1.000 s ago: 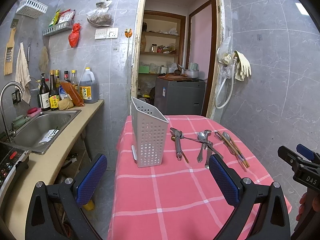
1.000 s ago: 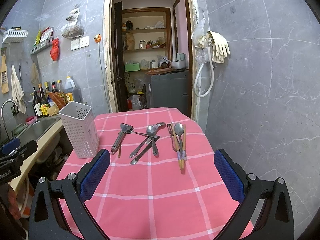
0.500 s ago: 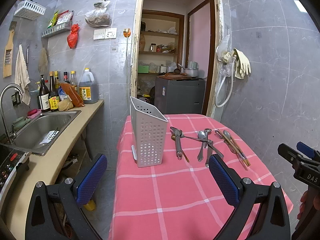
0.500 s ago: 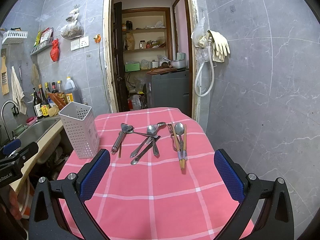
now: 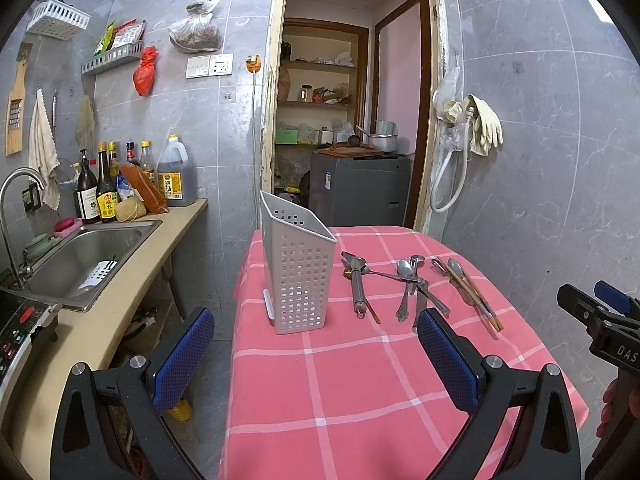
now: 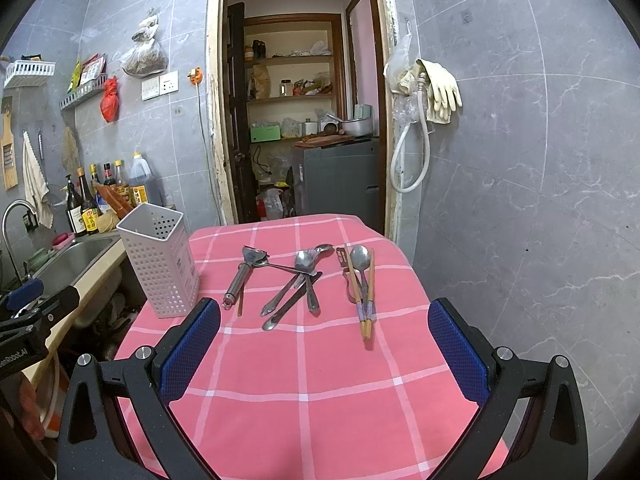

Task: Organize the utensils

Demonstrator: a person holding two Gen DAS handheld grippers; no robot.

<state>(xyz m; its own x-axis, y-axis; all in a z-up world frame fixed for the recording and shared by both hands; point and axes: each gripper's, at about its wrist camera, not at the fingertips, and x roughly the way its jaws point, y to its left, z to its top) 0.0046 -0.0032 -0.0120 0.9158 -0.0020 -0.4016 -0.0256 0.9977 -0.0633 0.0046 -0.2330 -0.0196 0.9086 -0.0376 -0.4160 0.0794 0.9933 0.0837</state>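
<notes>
A white perforated utensil holder stands empty at the left side of a table under a pink checked cloth. Right of it lie a steel garlic press, a crossed heap of spoons and a knife, and a spoon with chopsticks. My left gripper is open over the near cloth, holding nothing. My right gripper is open too, short of the utensils.
A counter with a steel sink, tap and several bottles runs along the left, close to the table. A doorway with shelves lies behind. A tiled wall with hanging gloves bounds the right.
Both views have barely shifted; the left wrist view has drifted slightly. Both grippers stay open and the utensils have not moved.
</notes>
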